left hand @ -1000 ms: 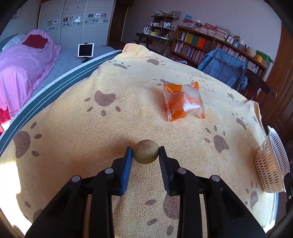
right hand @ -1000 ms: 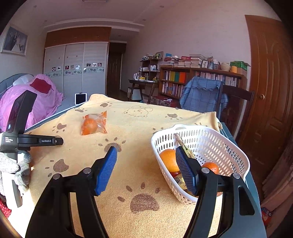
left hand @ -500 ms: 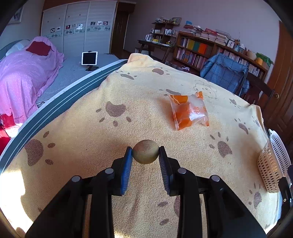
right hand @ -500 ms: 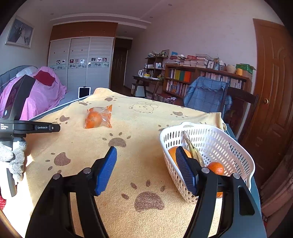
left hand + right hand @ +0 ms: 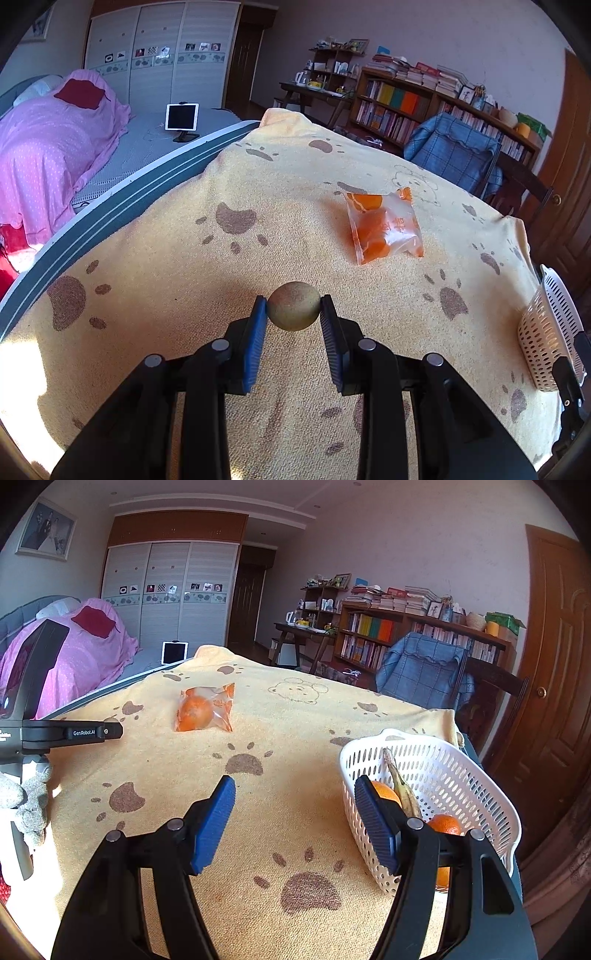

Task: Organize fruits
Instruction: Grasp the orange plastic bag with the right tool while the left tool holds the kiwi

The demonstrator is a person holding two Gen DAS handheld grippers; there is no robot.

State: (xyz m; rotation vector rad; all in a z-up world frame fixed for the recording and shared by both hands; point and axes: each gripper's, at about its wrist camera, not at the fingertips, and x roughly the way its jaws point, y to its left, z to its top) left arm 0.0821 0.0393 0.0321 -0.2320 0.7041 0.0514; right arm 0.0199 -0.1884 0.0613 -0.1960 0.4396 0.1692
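Your left gripper (image 5: 293,312) pinched a round, fuzzy brown kiwi (image 5: 293,311) between ribbed blue pads; your right gripper (image 5: 295,812) gaped wide, empty, beside the perforated plastic basket (image 5: 461,775).

Left gripper (image 5: 293,308) lifted, carrying brown round fruit (image 5: 293,305) higher above yellow towel (image 5: 184,258); right gripper (image 5: 295,801) drew back from basket (image 5: 476,775).

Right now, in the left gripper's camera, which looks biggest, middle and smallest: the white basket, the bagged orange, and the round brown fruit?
1. Bagged orange.
2. White basket, though it is cut off at the edge, so really unsure.
3. Round brown fruit, looking large only because it sits close.
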